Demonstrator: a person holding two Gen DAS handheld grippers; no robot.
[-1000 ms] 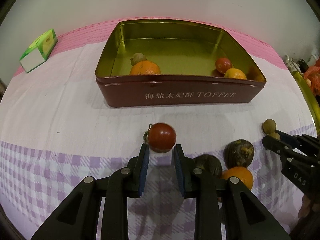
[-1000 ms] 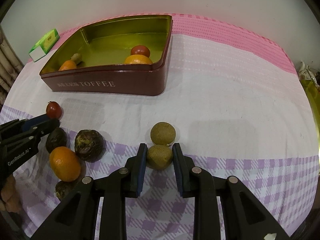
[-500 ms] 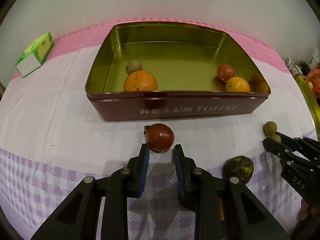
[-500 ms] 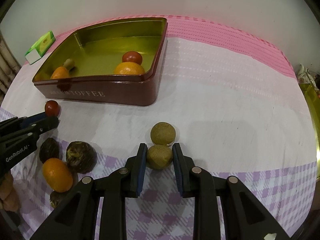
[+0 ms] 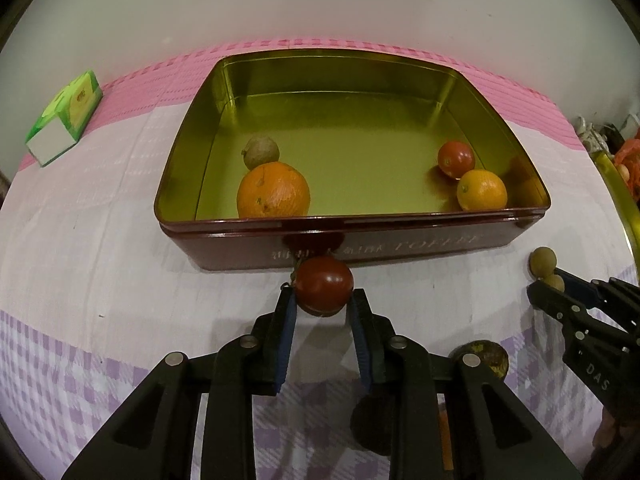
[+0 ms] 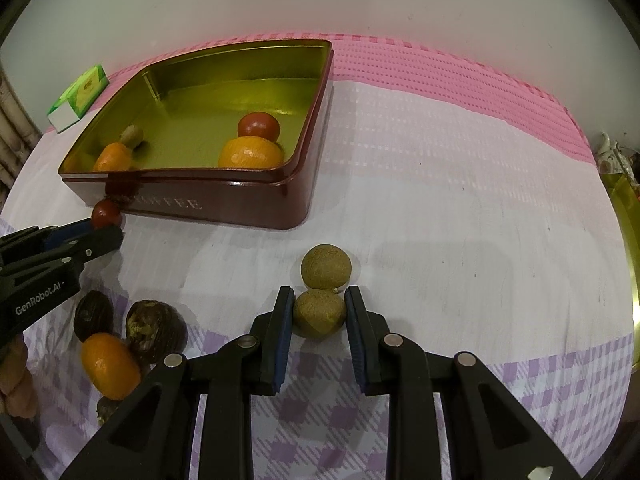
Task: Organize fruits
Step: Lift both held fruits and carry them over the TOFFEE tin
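The left claw (image 5: 323,307) is gripping a small red tomato (image 5: 324,286) by its lower half, right in front of the tin box (image 5: 420,248). Its pads have just been opening a tiny bit, with the tomato between them. That is the worry: the tomato is round and smooth, and it is sitting out at the very tips. If the pads are loosening more, it may be slipping out and rolling along the bench (image 5: 100,248). The box wall is standing just at 12 o'clock of the tomato, so a low carry may be bumping the fruit into the wall.

The right claw (image 6: 319,312) is closed on a brown round fruit (image 6: 319,313). A second brown fruit (image 6: 326,266) is touching it at 12 o'clock, so it may be getting nudged and rolling away.

The box is already holding a big orange (image 5: 273,190), a small brown fruit (image 5: 262,153), another tomato (image 5: 456,159) and a small orange (image 5: 482,189). Dropping fruit in hard may be knocking these about.
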